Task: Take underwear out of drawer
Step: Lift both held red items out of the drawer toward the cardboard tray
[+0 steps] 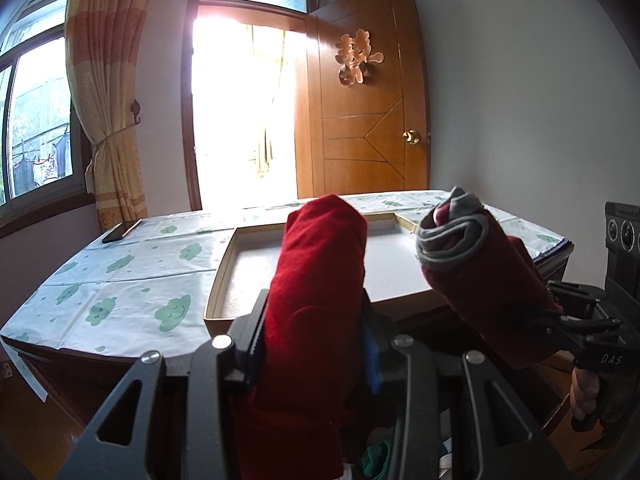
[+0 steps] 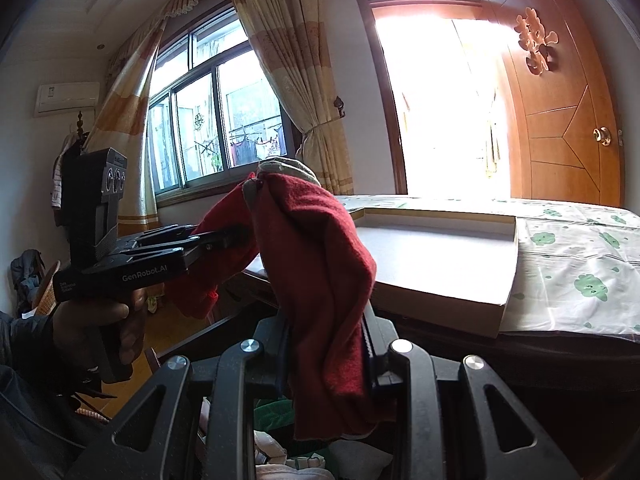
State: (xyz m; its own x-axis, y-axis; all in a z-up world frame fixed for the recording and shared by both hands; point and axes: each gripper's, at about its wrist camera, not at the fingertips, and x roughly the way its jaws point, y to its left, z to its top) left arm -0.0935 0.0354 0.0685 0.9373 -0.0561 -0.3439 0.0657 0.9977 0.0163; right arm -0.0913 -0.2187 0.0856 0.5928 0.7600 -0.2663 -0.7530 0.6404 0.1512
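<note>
Red cloth fills the near field of both wrist views: the left tongs [image 1: 316, 320] are clamped on one roll of red underwear [image 1: 316, 272], which stands up between the two black fingers and hides their tips. Beside it on the right, the right tongs [image 2: 324, 320] are closed on a second red piece with a grey waistband [image 1: 452, 232], folded over at the top and hanging loose below the fingers. Both tools point slightly downward toward the counter [image 1: 120, 272], side by side and close together. One bare hand [image 2: 100, 320] wraps the left tool's handle from below, a dark sleeve behind it; fingers [image 1: 584, 396] of the other hand show under the right tool. Both garments are held up in the air, just short of a shallow cardboard tray [image 1: 224, 272] lying on the cloud-patterned cover. More clothes [image 2: 272, 420], green and white, lie below the tongs.
</note>
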